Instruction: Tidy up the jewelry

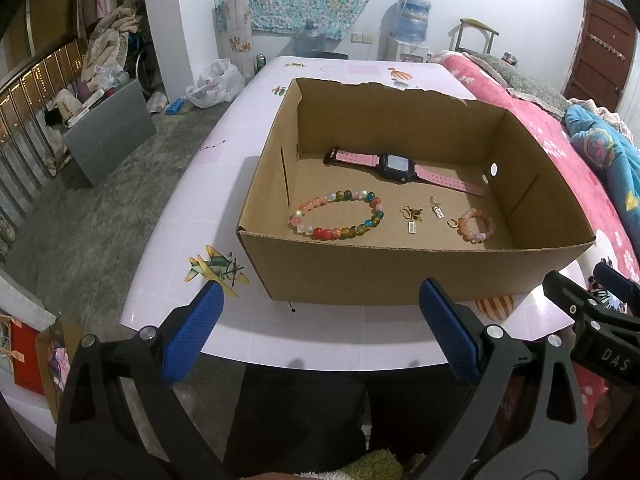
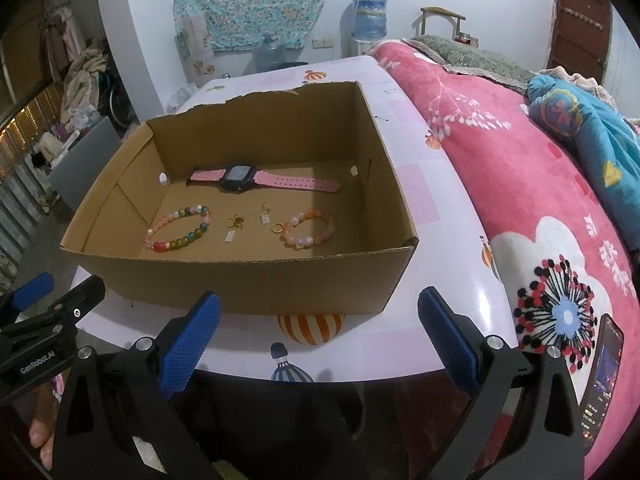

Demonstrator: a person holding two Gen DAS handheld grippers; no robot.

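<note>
Cardboard box (image 1: 400, 272) is sitting open-topped on the pale pink patterned surface (image 1: 208, 184), its far wall torn along the rim. All the jewelry is lying on the box floor.

- Pink-strapped watch (image 1: 400, 168) is stretching across the back of the floor, black face up.
- Multicoloured bead bracelet (image 1: 336, 216) is resting toward the front on the left side as the left wrist view has it.
- Two small gold charm pieces (image 1: 414, 218) are lying between the bracelets — too small to say what they are, possibly earrings or pendants.
- Peach bead bracelet (image 1: 476, 226) is lying at the front right, a gold ring (image 2: 278, 228) touching its left end.

Left gripper (image 1: 320, 320) is hovering just short of the box's near wall, blue-padded fingers (image 1: 196, 336) spreading wide and holding nothing. Right gripper (image 2: 320, 320) is hanging beside it in the same stance — fingers (image 2: 188, 340) wide apart, empty, well clear of the jewelry.

A pink floral blanket (image 2: 540, 208) is covering the bed along the right edge of the surface; a phone (image 2: 604, 380) is lying on it, screen lit.
</note>
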